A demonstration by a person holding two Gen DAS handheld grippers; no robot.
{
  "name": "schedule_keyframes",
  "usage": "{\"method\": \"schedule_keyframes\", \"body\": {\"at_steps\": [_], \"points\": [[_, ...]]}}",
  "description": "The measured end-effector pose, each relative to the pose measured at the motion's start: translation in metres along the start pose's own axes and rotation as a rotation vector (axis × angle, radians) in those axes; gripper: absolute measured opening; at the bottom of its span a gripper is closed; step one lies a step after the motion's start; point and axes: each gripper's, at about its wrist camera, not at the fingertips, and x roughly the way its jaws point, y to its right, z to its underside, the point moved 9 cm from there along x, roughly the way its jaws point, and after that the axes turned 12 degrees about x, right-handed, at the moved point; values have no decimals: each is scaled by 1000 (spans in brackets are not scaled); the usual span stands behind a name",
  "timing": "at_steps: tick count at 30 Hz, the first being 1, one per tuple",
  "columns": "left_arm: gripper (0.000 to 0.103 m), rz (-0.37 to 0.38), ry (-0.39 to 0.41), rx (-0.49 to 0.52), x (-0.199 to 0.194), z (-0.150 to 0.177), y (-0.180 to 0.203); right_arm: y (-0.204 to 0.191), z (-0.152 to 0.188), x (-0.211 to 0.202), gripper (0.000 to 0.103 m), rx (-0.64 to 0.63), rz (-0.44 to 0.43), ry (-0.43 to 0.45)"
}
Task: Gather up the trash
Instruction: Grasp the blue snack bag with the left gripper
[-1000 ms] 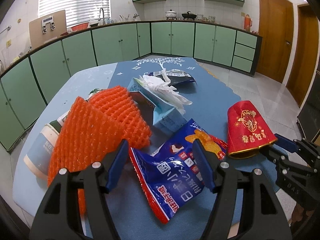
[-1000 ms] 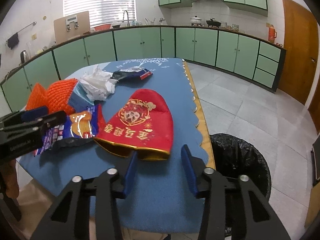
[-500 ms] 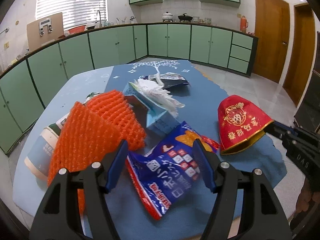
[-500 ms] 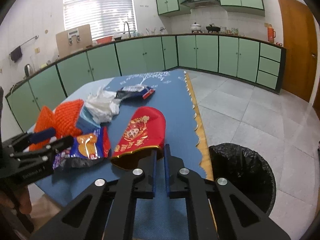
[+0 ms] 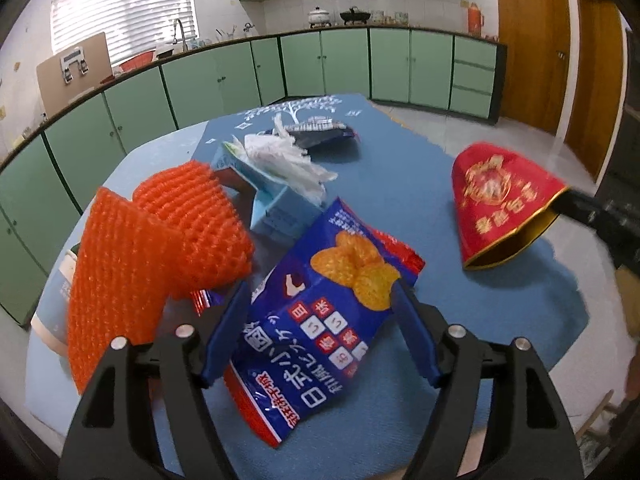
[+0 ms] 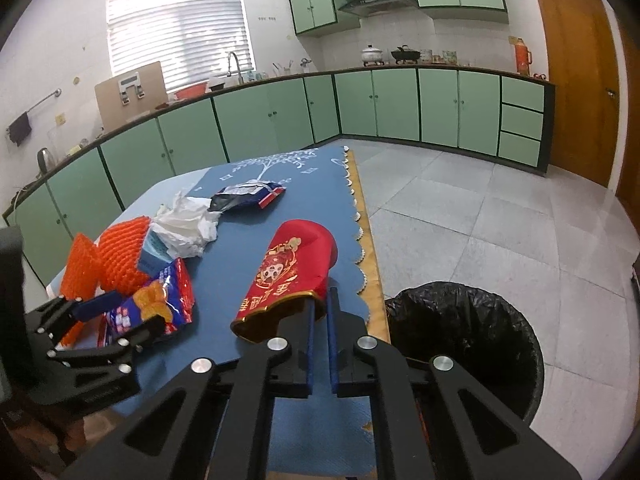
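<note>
At the table edge beside the bin (image 6: 464,344), the right gripper (image 6: 320,308) is clamped on the gold rim of the red pouch (image 6: 292,276), lifted off the cloth. Thin pinch: it could slip out mid-swing. The left gripper (image 5: 320,320) is spread around the blue snack bag (image 5: 320,320), not squeezing; closing may snag the orange foam net (image 5: 160,248).

Trash bin (image 6: 464,344) mouth unobstructed; orange foam net (image 5: 160,248) crowds chip bag (image 5: 320,320) left side.
</note>
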Motion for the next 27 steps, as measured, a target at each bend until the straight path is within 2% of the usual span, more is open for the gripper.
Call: {"method": "schedule_keyframes", "body": {"at_steps": [2,3,4,5,8,10,13,19,24,27], "points": [[48,5,-8,-8,2,2,0,0,0,0,6,-3,0,0],[44,3,-6,-15,1,2,-1,0,0,0,6,-6,2,-1],[31,8,0,-28,0,1,-4,0,0,0,6,-7,3,-1],[25,13,2,-38,0,0,-5,0,1,0,6,-7,3,-2],[12,8,16,-54,-4,-2,-10,0,1,0,6,-7,3,-3],[7,8,30,-64,-7,-4,-12,-1,2,1,6,-11,4,-1],[3,9,74,-84,-17,-11,-17,-3,1,-1,6,-18,4,2],[3,-9,205,-70,-52,-40,-18,-5,-8,-10,6,-19,1,31],[3,40,248,-67,-62,-61,-4,6,-25,-24,6,3,16,81],[3,91,261,-55,-60,-75,11,26,-37,-35,6,32,52,113]]}}
